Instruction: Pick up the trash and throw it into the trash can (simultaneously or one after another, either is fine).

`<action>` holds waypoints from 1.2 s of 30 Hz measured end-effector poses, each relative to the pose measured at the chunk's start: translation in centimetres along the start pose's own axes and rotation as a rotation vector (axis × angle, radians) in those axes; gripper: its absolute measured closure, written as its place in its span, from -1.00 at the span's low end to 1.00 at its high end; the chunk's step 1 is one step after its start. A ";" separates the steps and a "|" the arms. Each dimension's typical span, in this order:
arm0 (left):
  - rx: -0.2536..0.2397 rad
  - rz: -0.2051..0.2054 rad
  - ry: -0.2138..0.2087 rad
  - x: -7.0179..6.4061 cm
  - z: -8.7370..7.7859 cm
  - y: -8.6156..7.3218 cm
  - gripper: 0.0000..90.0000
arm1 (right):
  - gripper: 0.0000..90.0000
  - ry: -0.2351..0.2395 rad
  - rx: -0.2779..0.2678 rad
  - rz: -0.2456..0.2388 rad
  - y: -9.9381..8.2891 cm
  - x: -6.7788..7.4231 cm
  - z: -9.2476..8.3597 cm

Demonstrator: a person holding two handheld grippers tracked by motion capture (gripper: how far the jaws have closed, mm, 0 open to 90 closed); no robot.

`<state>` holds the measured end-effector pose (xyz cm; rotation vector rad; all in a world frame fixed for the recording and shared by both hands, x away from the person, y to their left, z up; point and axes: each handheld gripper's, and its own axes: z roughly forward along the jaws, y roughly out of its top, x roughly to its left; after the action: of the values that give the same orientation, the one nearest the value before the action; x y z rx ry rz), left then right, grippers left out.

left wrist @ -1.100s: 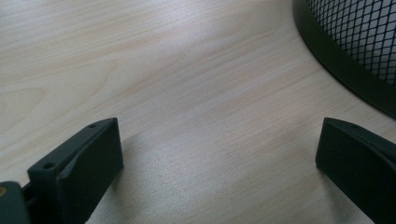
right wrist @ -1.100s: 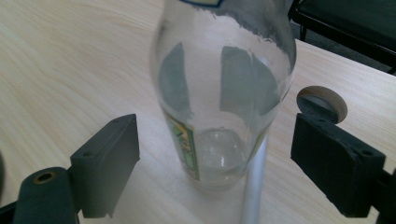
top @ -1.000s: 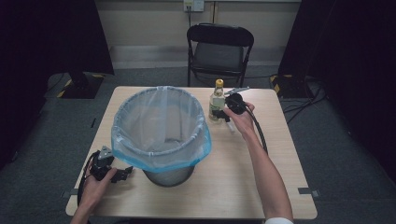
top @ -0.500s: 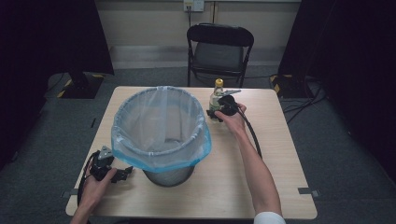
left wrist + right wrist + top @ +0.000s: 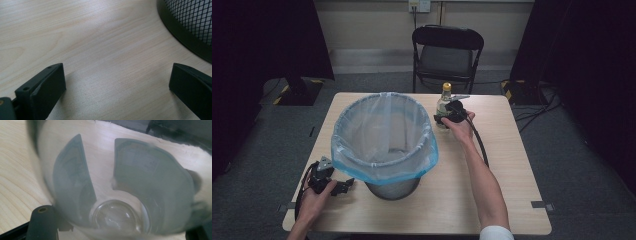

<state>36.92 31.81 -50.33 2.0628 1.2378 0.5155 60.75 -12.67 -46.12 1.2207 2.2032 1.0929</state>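
A small clear bottle (image 5: 443,103) with a yellow cap stands upright on the wooden table (image 5: 512,175), behind and to the right of a black mesh bin (image 5: 393,187). The bin is lined with a clear, blue-edged bag (image 5: 362,150). My right gripper (image 5: 442,118) has just been closing around the bottle. In the right gripper view the bottle (image 5: 125,182) spans the gap and both jaws lie against its sides. My left gripper (image 5: 343,186) rests on the table at the bin's front left. It stands open on bare wood (image 5: 115,82), with the bin's mesh wall (image 5: 190,22) beside it.
A black folding chair (image 5: 447,55) stands behind the table's far edge. The right gripper's cable (image 5: 479,142) trails along the forearm. Bare tabletop lies right of the bin and in front of it.
The right hand has moved left and down to the bottle, and its gripper now hides the bottle's lower body. The left hand has stayed where it was.
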 end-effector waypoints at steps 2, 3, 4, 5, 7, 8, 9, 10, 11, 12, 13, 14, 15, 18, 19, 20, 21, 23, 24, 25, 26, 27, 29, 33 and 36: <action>0.001 0.000 0.001 0.0 0.0 0.0 -1.00 | -0.39 -0.002 0.006 0.004 0.1 0.0 0.0; 0.000 0.000 0.001 0.0 0.0 0.0 -1.00 | -0.38 -0.002 0.010 0.006 0.1 0.0 -0.1; 0.001 0.000 0.001 0.0 0.0 0.0 -1.00 | -0.38 -0.002 0.012 0.009 0.1 0.0 -0.1; 0.001 0.000 0.001 0.0 0.0 0.0 -1.00 | -0.38 -0.002 0.016 0.008 0.2 0.0 -0.1; 0.002 0.002 0.001 0.0 0.0 0.0 -1.00 | -0.38 -0.008 0.021 0.009 0.2 0.0 -0.3; 0.000 0.000 0.000 0.0 0.0 0.0 -1.00 | -0.38 -0.017 0.030 0.012 0.2 0.0 -0.4; 0.000 0.000 0.000 0.0 0.0 0.0 -1.00 | -0.38 -0.019 0.030 0.012 0.2 -0.1 -0.5; 0.001 0.000 0.001 0.0 0.0 0.0 -1.00 | -0.38 -0.019 0.030 0.012 0.2 -0.1 -0.5; 0.000 0.000 0.000 0.0 0.0 0.0 -1.00 | -0.38 0.000 0.021 0.037 0.2 -0.2 -0.9; 0.000 0.000 0.000 0.0 0.0 0.0 -1.00 | -0.38 0.000 0.017 0.040 0.3 -0.2 -1.1; 0.000 0.000 0.000 0.0 0.0 0.0 -1.00 | -0.38 0.005 0.014 0.034 0.4 -0.1 -1.3; 0.000 0.000 0.000 0.0 0.0 0.0 -1.00 | -0.38 0.007 0.014 0.032 0.5 0.0 -1.5; 0.001 0.002 0.001 0.0 0.0 0.0 -1.00 | -0.38 0.009 0.010 0.025 0.6 0.0 -1.7; 0.000 0.000 0.000 0.0 0.0 0.0 -1.00 | -0.38 0.017 -0.003 0.027 0.8 0.3 -2.4; 0.000 0.000 0.000 0.0 0.0 0.0 -1.00 | -0.38 0.021 -0.011 0.023 0.9 0.5 -3.0; 0.001 0.000 0.000 0.0 0.0 0.0 -1.00 | -0.38 0.023 -0.013 0.025 0.9 0.7 -3.3; 0.001 0.000 0.000 0.0 0.0 0.0 -1.00 | -0.38 0.023 -0.013 0.025 0.9 0.7 -3.3; 0.000 0.000 0.000 0.0 0.0 0.0 -1.00 | -0.38 0.025 -0.019 0.028 1.0 0.8 -3.9; 0.001 0.000 0.000 0.0 0.0 0.0 -1.00 | -0.38 0.032 -0.028 0.025 1.0 1.0 -4.5; 0.001 0.000 0.000 0.0 0.0 0.0 -1.00 | -0.38 0.035 -0.032 0.022 1.0 1.0 -4.9; 0.000 -0.001 0.000 0.0 0.0 0.0 -1.00 | -0.38 0.035 -0.036 0.021 1.0 1.1 -5.1; 0.000 -0.001 0.000 0.0 0.0 0.0 -1.00 | -0.38 0.035 -0.036 0.021 1.0 1.1 -5.1; 0.000 0.000 0.000 0.0 0.0 0.0 -1.00 | -0.38 0.047 -0.057 0.026 1.0 1.3 -6.2; 0.001 0.000 0.000 0.0 0.0 0.0 -1.00 | -0.38 0.055 -0.069 0.024 1.0 1.5 -7.1; 0.000 0.000 0.000 0.0 0.0 0.0 -1.00 | -0.38 0.062 -0.080 0.017 1.0 1.9 -8.1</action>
<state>36.92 31.81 -50.33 2.0633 1.2377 0.5153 54.93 -14.37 -40.28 1.1882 2.1756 1.2297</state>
